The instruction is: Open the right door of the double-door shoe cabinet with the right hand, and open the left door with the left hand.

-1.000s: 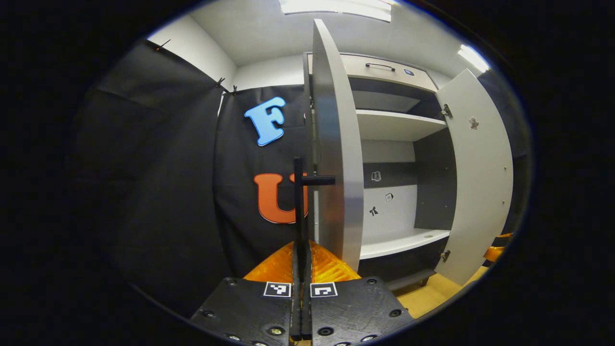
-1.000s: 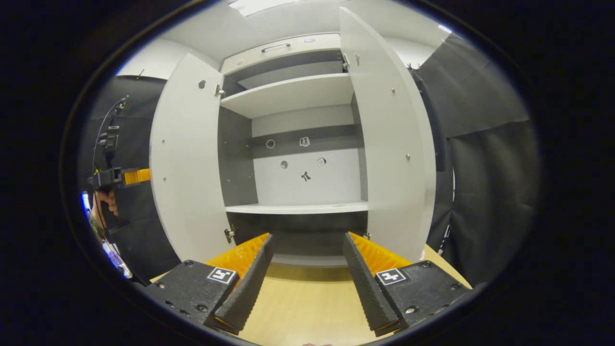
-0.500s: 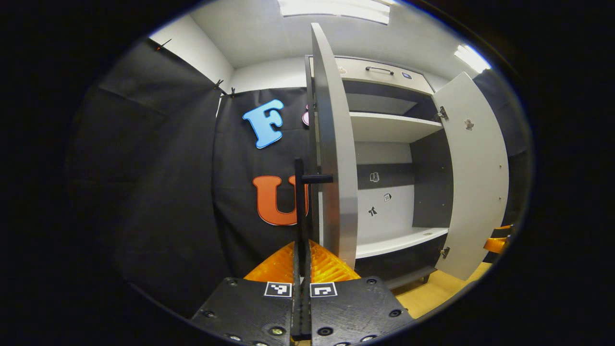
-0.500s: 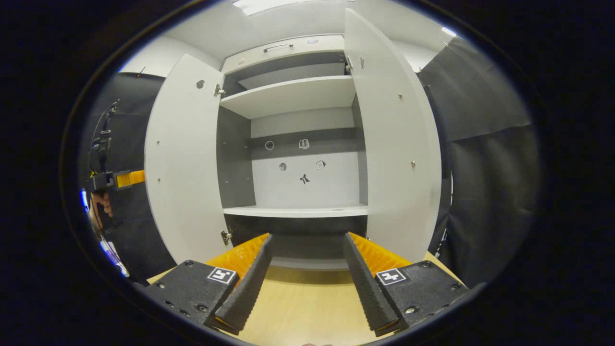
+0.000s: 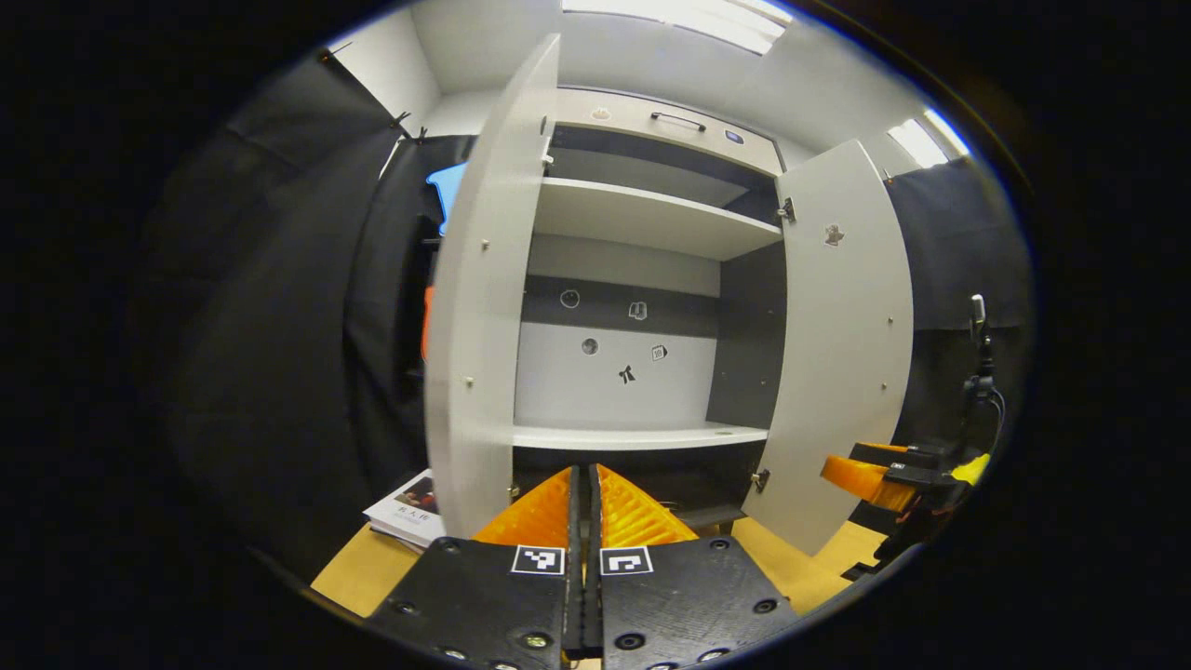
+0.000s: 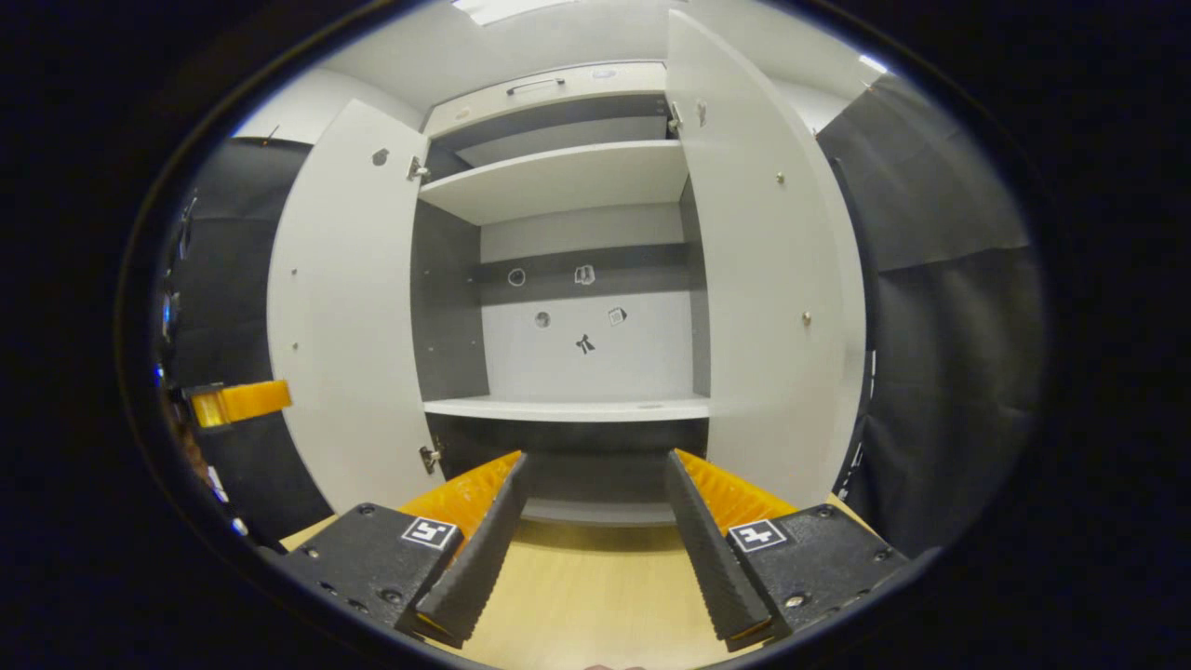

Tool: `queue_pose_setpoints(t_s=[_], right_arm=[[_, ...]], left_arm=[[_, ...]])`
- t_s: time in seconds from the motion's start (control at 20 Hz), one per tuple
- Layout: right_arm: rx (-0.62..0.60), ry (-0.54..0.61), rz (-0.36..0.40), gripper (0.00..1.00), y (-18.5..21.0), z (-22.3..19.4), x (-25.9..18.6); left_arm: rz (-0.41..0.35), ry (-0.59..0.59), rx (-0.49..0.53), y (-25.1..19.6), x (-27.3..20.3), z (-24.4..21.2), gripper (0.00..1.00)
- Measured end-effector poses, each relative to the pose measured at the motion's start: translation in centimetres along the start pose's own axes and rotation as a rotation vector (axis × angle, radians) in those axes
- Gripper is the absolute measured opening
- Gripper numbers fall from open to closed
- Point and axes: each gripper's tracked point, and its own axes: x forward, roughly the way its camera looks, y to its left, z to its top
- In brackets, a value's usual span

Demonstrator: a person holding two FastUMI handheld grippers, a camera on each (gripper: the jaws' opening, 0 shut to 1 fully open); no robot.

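Matt white cabinet doors [image 6: 344, 307]

Hidden, cropped and too small to tell

In the left gripper view the left door [image 5: 475, 316] hides most of the booklet [image 5: 407, 509] on the surface and the wall behind it. The small stickers [image 5: 627, 374] on the cabinet's back panel are too small to identify. The right gripper [image 5: 870, 476] is partly cut off at the edge. In the right gripper view the left gripper [image 6: 244, 400] is cropped too.
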Motion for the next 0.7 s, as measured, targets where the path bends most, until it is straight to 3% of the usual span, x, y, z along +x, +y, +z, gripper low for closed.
queue_pose_setpoints(t_s=[0.05, 0.25, 0.3, 0.35, 0.5, 0.55, 0.6, 0.7], right_arm=[[-0.005, -0.016, -0.01, 0.91, -0.2, 0.7, 0.0], [-0.014, -0.074, -0.033, 0.92, -0.9, 2.8, -0.3], [-0.012, -0.086, -0.04, 0.92, -1.3, 3.2, -0.5], [-0.01, -0.099, -0.047, 0.92, -1.6, 3.4, -0.8], [-0.019, -0.111, -0.075, 0.91, -2.9, 3.6, -1.1], [-0.021, -0.109, -0.079, 0.91, -3.2, 3.5, -1.0], [-0.023, -0.109, -0.085, 0.91, -3.4, 3.4, -1.0], [-0.027, -0.123, -0.089, 0.92, -3.8, 3.2, -1.1]], left_arm=[[-0.009, -0.002, -0.009, -1.0, 1.3, -0.3, 0.0], [0.01, -0.051, -0.017, -3.1, 4.6, -0.5, 0.0], [0.002, -0.061, -0.025, -3.9, 5.0, -0.5, 0.13], [0.006, -0.062, -0.023, -4.2, 5.3, -0.6, 0.2], [0.027, -0.02, 0.033, -4.8, 5.4, -1.8, 0.67], [0.038, -0.028, 0.05, -4.7, 5.4, -1.8, 0.89], [0.055, -0.032, 0.056, -4.5, 5.3, -1.9, 0.83], [0.083, -0.042, 0.051, -4.4, 4.9, -1.8, 0.83]])
